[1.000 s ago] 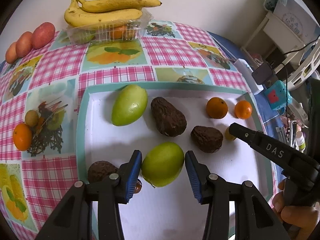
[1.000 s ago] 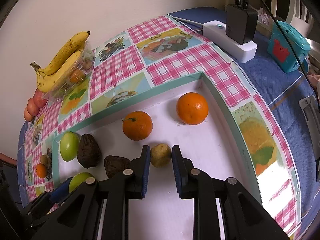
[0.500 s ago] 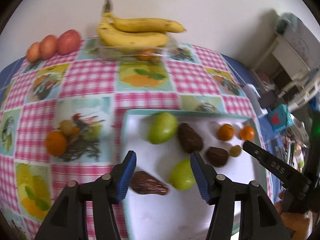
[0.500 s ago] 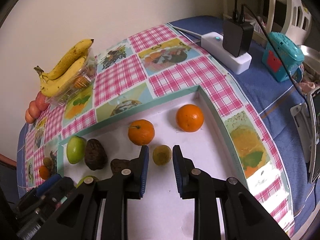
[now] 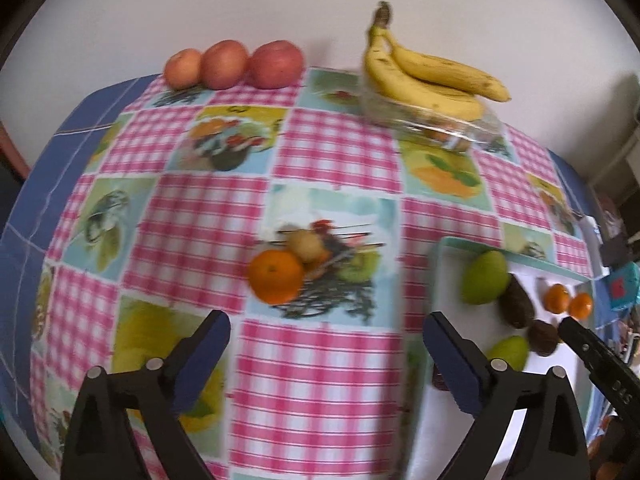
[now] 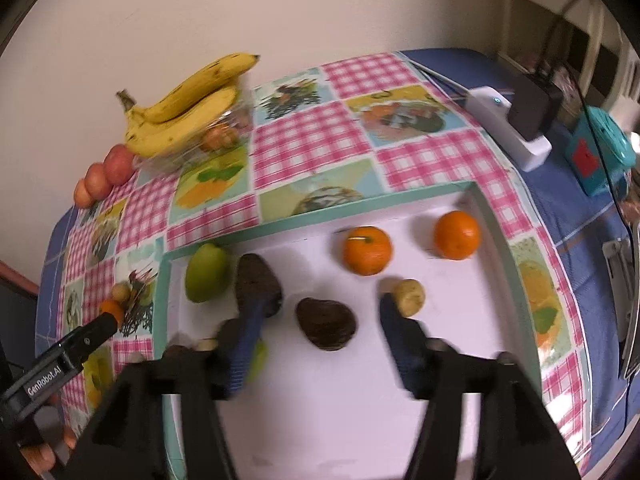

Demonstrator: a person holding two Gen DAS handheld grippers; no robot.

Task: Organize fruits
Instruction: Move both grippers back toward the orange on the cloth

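Note:
My left gripper (image 5: 326, 320) hangs over the checked tablecloth, left of the tray, jaws opening wide with nothing between them. Just beyond its fingers lie an orange (image 5: 276, 276) and a small yellowish fruit (image 5: 306, 244). My right gripper (image 6: 324, 306) is over the white tray (image 6: 320, 212), jaws opening. A dark avocado (image 6: 326, 324) lies on the tray between its fingers, untouched. A small yellow-brown fruit (image 6: 408, 298) rests beside the right fingertip. The tray also holds two oranges (image 6: 367, 250), a green mango (image 6: 206, 268), another avocado (image 6: 258, 280) and a green fruit (image 5: 508, 352).
Bananas (image 5: 428, 76) lie on a clear plastic box (image 5: 440, 128) by the wall, with three red fruits (image 5: 234, 64) to their left. A white power strip (image 6: 508, 128) with a black adapter and a teal box (image 6: 600, 160) stand right of the tray.
My left gripper left the green fruit on the tray, swung left over the tablecloth and opened wide. My right gripper opened, and the small yellow-brown fruit now lies free on the tray.

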